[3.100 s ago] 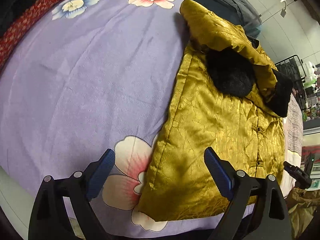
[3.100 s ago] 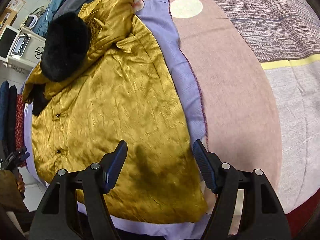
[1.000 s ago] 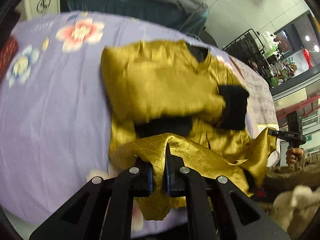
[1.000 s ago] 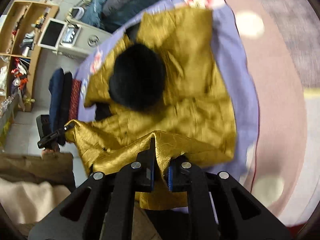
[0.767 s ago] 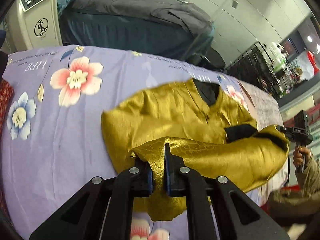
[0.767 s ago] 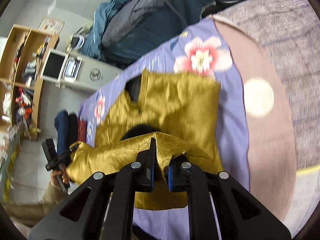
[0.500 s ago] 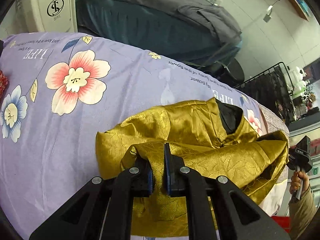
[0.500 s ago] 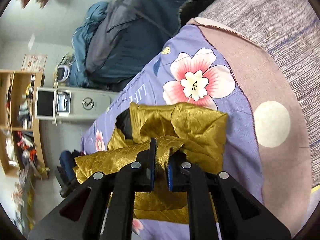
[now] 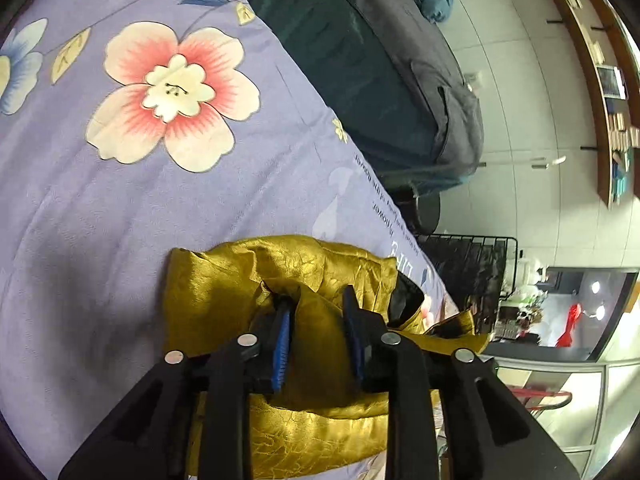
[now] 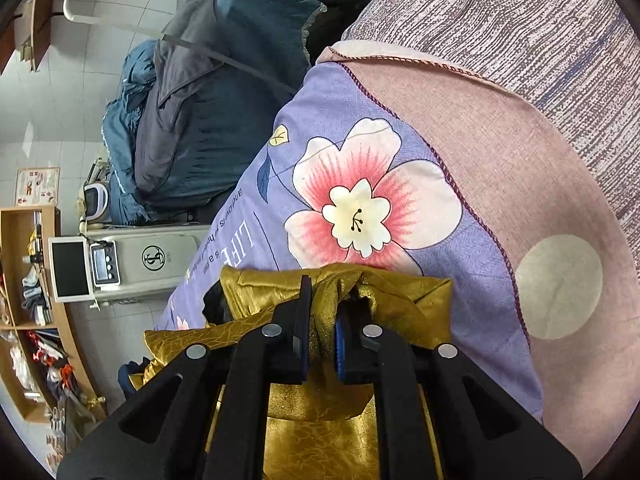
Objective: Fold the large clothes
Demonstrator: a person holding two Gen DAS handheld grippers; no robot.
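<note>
A gold jacket (image 9: 244, 280) lies doubled over on the lilac flowered bedspread (image 9: 120, 208), close to that spread's far edge, where printed lettering runs along the border. My left gripper (image 9: 316, 320) sits over the folded cloth with its blue-padded fingers (image 9: 281, 340) parted a little; gold fabric fills the gap, but I cannot tell whether the pads are pinching it. My right gripper (image 10: 320, 320) is narrowed down onto a raised ridge of the jacket (image 10: 400, 296), the cloth squeezed between the two pads.

Much of the garment is hidden beneath my own black gripper arms, and its near hem runs out of the bottom of both views. A black lining (image 9: 402, 300) shows at one opening; the rest of the inside cannot be made out.

To the right of the bedspread lies a pink blanket (image 10: 520, 168) with a pale dot, its corded edge overlapping the lilac, and beyond that a grey woven cover (image 10: 500, 28). Past the far edge stands a heap of dark blue and grey bedding (image 10: 208, 92), a white machine with a small screen (image 10: 132, 260), and wooden shelves (image 10: 24, 280). A black wire rack (image 9: 476, 264) stands off the bed's far corner.
</note>
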